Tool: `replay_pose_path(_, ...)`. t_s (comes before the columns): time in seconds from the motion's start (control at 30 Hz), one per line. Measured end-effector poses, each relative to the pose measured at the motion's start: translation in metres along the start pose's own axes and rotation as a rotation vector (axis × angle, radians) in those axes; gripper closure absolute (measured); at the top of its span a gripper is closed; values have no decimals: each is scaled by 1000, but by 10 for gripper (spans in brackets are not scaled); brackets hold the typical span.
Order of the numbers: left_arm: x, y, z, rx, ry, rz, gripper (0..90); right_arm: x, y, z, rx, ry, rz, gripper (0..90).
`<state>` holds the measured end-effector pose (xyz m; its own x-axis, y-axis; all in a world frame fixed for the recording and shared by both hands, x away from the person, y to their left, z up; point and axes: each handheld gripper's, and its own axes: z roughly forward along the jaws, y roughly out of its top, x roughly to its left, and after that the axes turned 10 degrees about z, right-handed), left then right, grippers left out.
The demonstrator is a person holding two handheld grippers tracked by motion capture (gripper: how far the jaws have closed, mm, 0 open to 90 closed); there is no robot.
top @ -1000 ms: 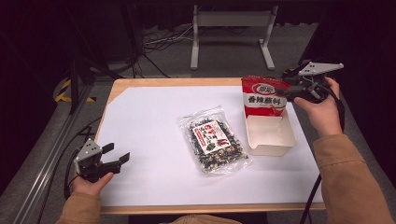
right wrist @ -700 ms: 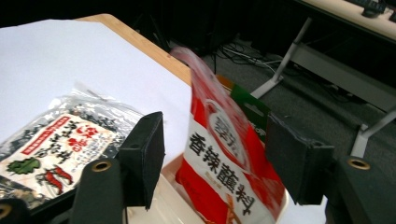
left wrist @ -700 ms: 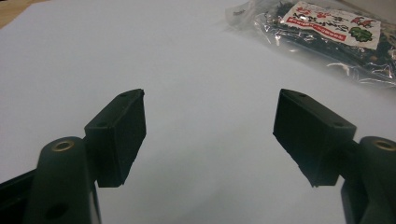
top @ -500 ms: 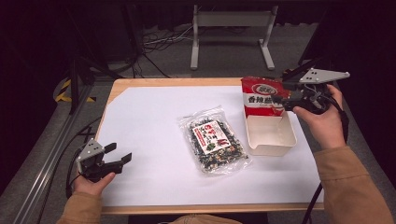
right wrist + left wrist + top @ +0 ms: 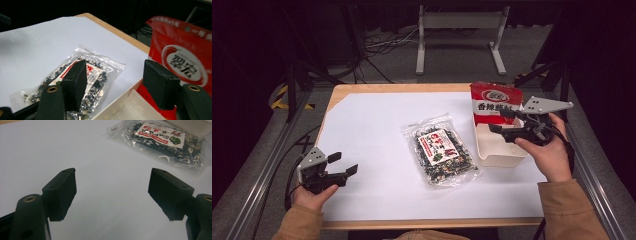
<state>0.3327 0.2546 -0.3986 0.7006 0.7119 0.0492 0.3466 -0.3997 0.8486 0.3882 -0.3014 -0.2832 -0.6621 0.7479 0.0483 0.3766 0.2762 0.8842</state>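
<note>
A red snack packet stands upright at the far end of a white open box on the table's right side. My right gripper hovers over that box just in front of the packet. It is open, its jaws have just been opening, and nothing is between them. Its own view looks past the right gripper to the red packet, the box rim and a clear bag of dark snack mix. That bag lies flat mid-table. My left gripper rests open at the near left, and the left gripper faces the bag.
White paper covers most of the wooden table. Metal rails run along both sides of the table, and a stand's legs and cables lie on the floor behind.
My right gripper has come from the red packet's top right corner toward me and a little left, lower over the box. The packet stays standing. The left gripper has not moved.
</note>
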Motion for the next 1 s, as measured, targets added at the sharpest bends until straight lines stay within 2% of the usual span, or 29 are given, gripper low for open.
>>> replay_pose_path(0.23, -4, 17, 7, 26, -38, -8, 231, 7, -18, 9, -36, 36, 38, 351)
replay_pose_path(0.37, -5, 27, 15, 33, -53, -10, 236, 9, -21, 10, -23, 36, 32, 345)
replay_pose_path(0.47, -5, 38, 27, 61, -52, -4, 246, 9, -21, 8, -36, 37, 26, 345)
replay_pose_path(0.77, -7, 64, 55, 78, -91, -3, 242, 12, -21, 6, -44, 47, 24, 339)
replay_pose_path(0.93, -11, 79, 78, 103, -108, 24, 240, 13, -21, 4, -51, 48, 14, 333)
replay_pose_path(0.97, -11, 79, 78, 103, -108, 24, 240, 13, -21, 4, -51, 48, 14, 333)
replay_pose_path(1.0, -12, 83, 85, 106, -122, 21, 242, 12, -21, 4, -53, 49, 22, 328)
